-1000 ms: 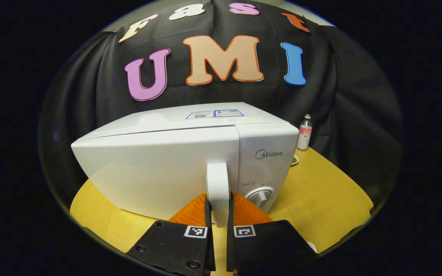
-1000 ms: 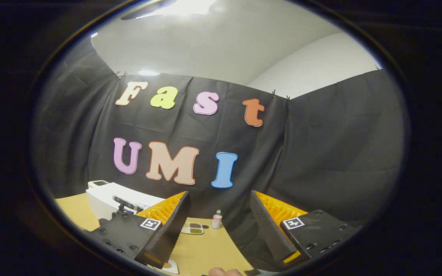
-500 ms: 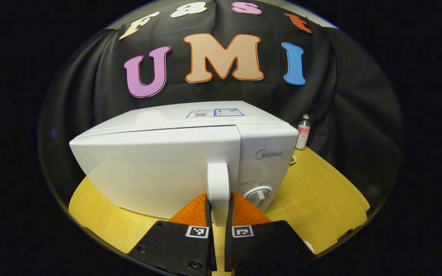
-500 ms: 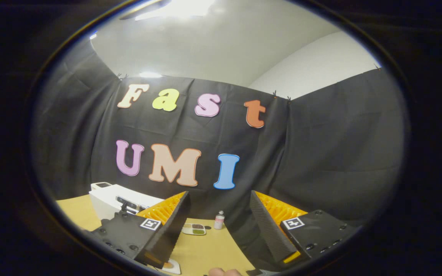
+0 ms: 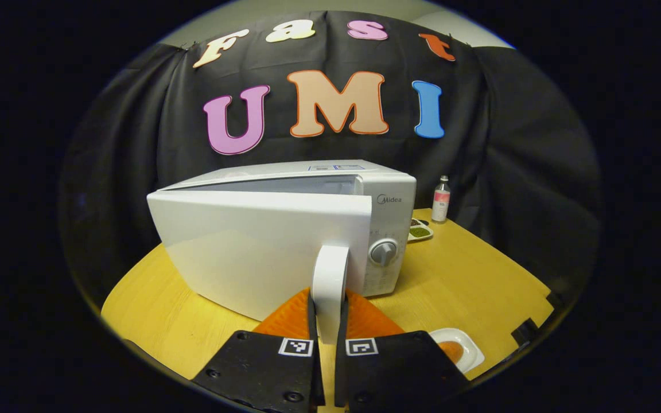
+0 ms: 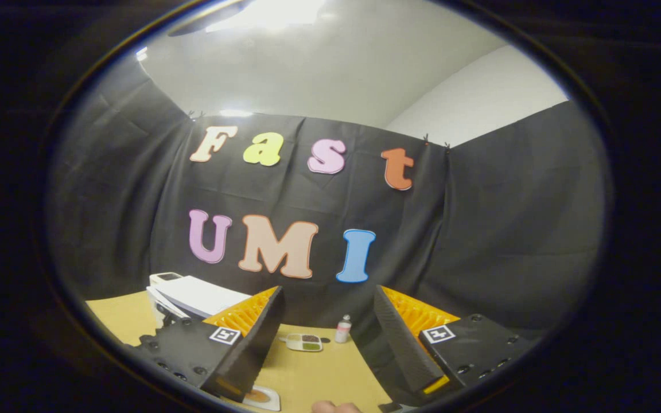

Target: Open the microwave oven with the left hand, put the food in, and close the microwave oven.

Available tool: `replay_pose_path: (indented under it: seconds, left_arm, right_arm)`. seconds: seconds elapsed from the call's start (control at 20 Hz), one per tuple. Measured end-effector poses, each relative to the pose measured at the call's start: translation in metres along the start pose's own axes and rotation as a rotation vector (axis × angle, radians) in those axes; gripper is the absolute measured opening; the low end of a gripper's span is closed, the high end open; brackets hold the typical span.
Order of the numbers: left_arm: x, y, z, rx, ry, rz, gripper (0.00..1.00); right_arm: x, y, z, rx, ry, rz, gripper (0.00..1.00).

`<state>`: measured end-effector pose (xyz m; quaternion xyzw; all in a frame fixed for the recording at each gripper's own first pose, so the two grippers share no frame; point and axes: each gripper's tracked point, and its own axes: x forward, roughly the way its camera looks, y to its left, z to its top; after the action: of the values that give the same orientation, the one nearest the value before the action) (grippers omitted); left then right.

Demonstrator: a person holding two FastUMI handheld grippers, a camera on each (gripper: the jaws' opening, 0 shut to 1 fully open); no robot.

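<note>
Since 1 second ago the microwave door has swung off the microwave oven, opening a gap along its top edge. The left gripper pinches the door handle with both fingers, straight ahead of it. To do this well, pull along the door's arc about its far-left hinge, keeping the pinch square. The handle's long axis stands upright; the door faces the claw. The right gripper is spread with nothing between its fingers. The food dish sits just right of the left claw.
</note>
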<state>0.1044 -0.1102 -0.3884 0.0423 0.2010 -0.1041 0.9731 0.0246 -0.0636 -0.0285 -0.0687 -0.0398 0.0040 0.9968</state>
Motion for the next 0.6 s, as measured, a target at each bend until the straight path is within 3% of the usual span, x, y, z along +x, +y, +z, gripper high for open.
replay_pose_path:
  seconds: [0.45,0.6]
  left_arm:
    - [-0.081,0.056,-0.025,-0.012,-0.073,0.035,0.06]
    - [-0.103,0.083,-0.032,-0.034,-0.088,0.073,0.13]
  right_arm:
    - [0.014,0.082,-0.009,-0.029,0.045,0.178,0.96]
    - [0.020,0.107,-0.007,-0.021,0.056,0.220,0.97]
